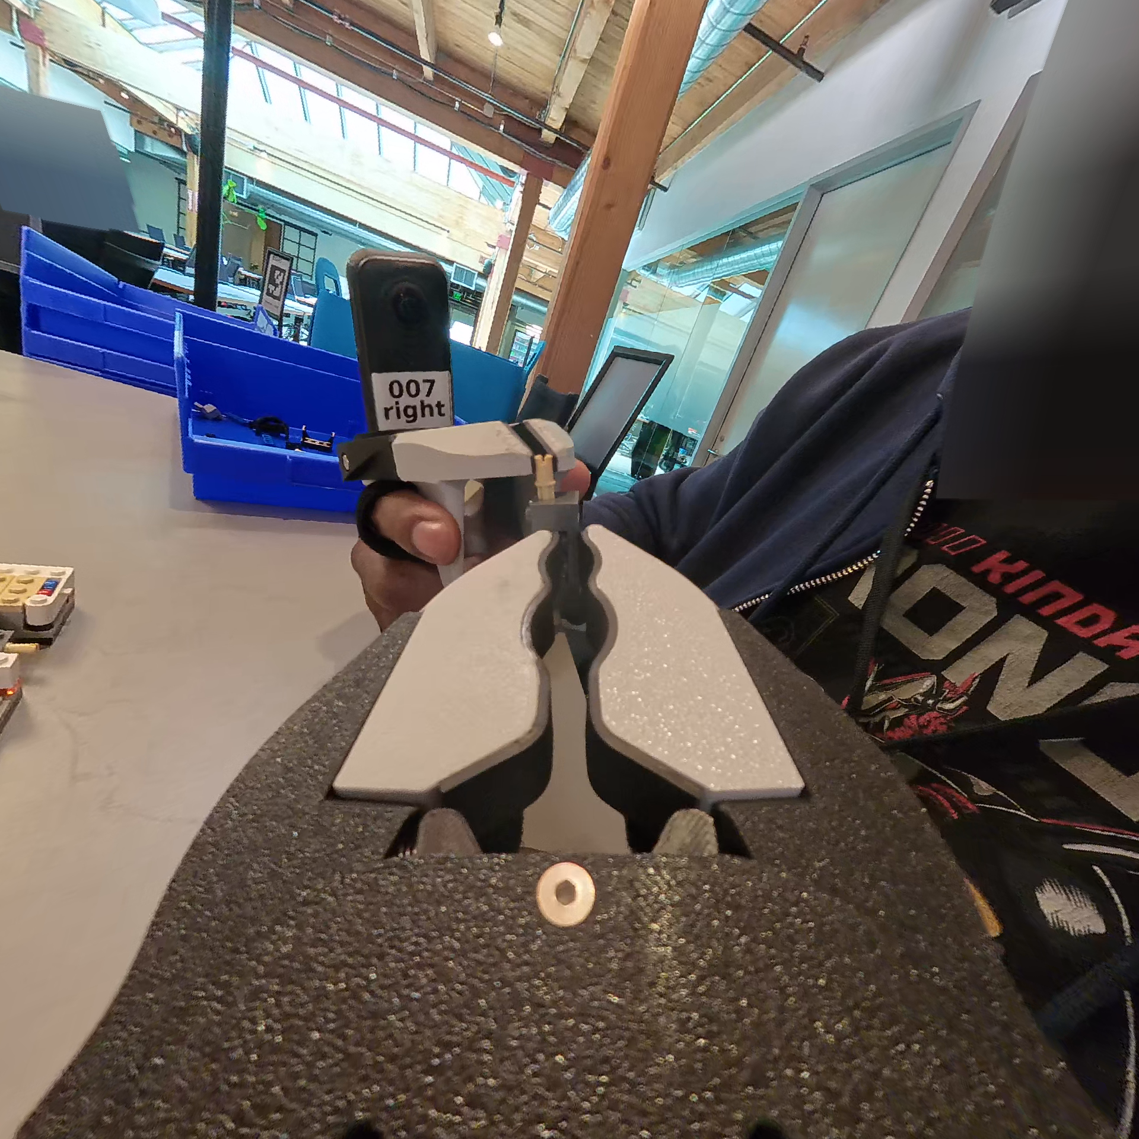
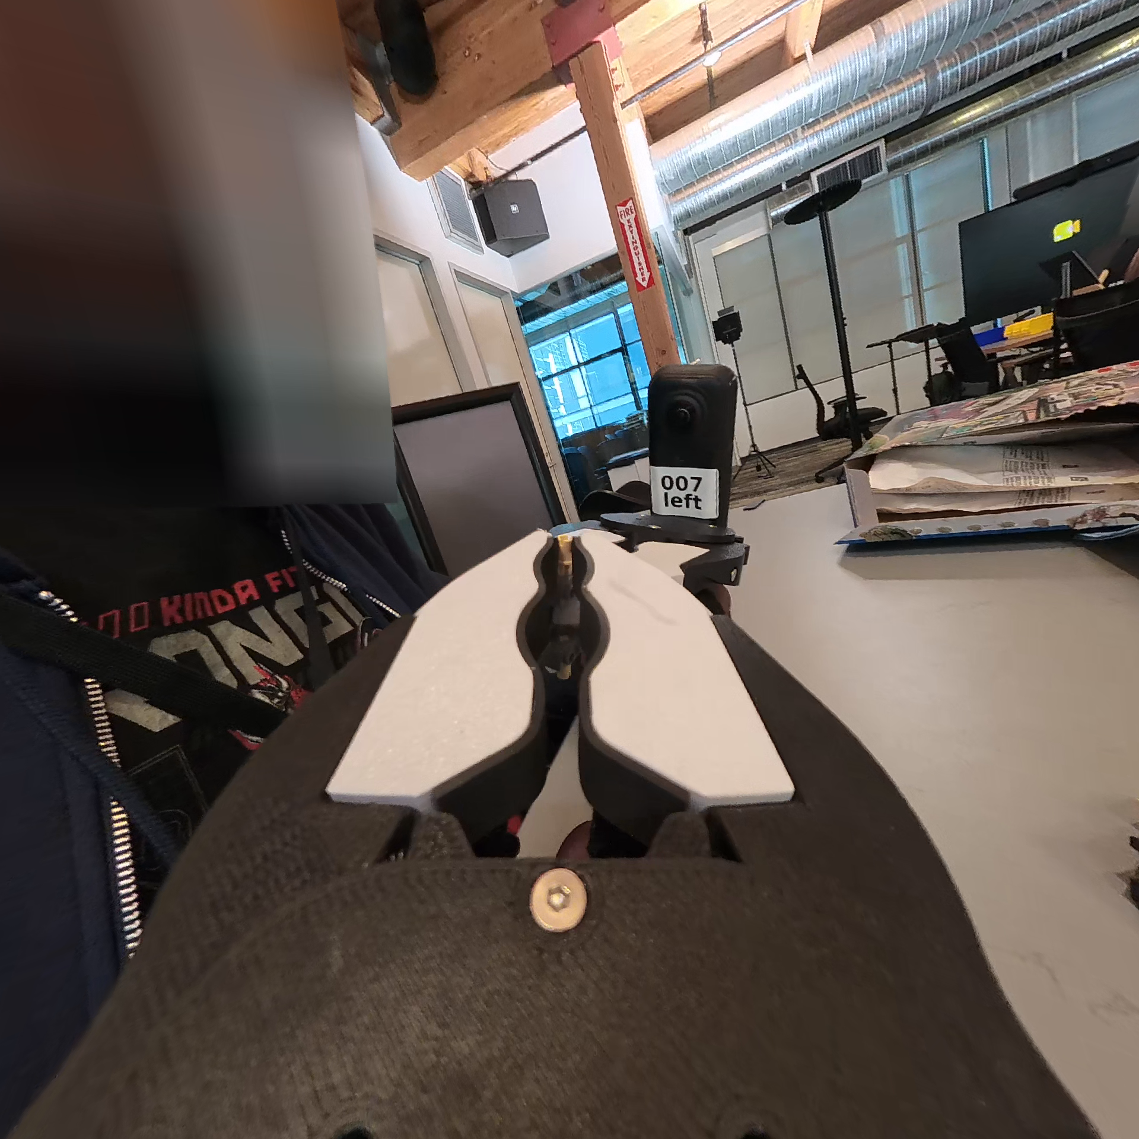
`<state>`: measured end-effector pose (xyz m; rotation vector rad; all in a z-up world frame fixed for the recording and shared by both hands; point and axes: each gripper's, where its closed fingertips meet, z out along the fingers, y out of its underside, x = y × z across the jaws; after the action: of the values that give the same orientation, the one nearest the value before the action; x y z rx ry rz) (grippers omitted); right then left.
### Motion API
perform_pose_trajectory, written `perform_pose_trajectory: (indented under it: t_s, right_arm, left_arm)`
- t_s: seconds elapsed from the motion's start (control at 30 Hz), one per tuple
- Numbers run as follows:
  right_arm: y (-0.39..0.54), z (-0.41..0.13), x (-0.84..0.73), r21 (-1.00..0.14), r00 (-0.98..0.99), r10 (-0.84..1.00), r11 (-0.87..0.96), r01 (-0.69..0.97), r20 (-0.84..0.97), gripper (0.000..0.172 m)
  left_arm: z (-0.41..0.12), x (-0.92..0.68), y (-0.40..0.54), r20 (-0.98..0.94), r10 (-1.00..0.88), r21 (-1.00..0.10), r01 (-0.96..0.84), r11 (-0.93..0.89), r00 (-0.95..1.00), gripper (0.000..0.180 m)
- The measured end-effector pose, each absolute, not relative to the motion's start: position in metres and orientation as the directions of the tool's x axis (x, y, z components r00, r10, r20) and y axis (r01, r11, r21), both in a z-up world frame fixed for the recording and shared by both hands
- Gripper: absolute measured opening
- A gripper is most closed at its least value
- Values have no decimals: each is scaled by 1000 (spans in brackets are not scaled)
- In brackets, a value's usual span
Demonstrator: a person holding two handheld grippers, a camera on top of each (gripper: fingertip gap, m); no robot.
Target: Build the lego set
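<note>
My left gripper (image 1: pixel 567 545) is shut on a thin black piece (image 1: pixel 570 591). That piece carries a small grey block (image 1: pixel 553 514) just past my fingertips. A tan peg (image 1: pixel 542 477) stands upright out of the block. The right gripper (image 1: pixel 545 453), held by a hand (image 1: pixel 407 536), reaches over it from the left, with its tips at the peg's top. In the right wrist view my right gripper (image 2: pixel 562 545) is shut on the tan peg (image 2: pixel 562 561). The grey block (image 2: pixel 564 611) and the black piece (image 2: pixel 561 653) show below it through the finger gap. The left gripper's body (image 2: pixel 696 536) sits just behind.
Blue bins (image 1: pixel 265 394) holding small parts stand at the back of the grey table (image 1: pixel 154 678). A brick build (image 1: pixel 31 591) lies at the left edge. A person in a dark hoodie (image 1: pixel 832 468) sits close. An open box of papers (image 2: pixel 986 481) lies on the table. Both grippers' tips are close together, under 4 cm apart. Left tips and right tips are each some 25 cm from the brick build (image 1: pixel 31 591).
</note>
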<state>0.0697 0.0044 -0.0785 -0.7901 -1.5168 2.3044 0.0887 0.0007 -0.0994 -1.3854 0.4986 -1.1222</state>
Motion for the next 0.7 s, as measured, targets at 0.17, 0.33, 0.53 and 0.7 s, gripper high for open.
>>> perform_pose_trajectory:
  t_s: [0.17,0.33,0.53,0.7]
  right_arm:
    - [12,-80,69,-948,-765,609,-318,7,-210,10]
    - [16,-85,74,-976,-618,761,91,-198,196,31]
    - [14,-100,68,-679,-354,583,676,-288,731,59]
    - [10,-110,61,-540,-324,451,794,-280,831,64]
  left_arm:
    - [-99,85,3,307,-825,-933,320,-163,474,5]
    - [-98,79,7,335,-807,-921,351,-172,485,5]
    - [-102,77,11,396,-789,-899,375,-228,471,5]
    - [-103,78,12,472,-784,-855,427,-295,403,5]
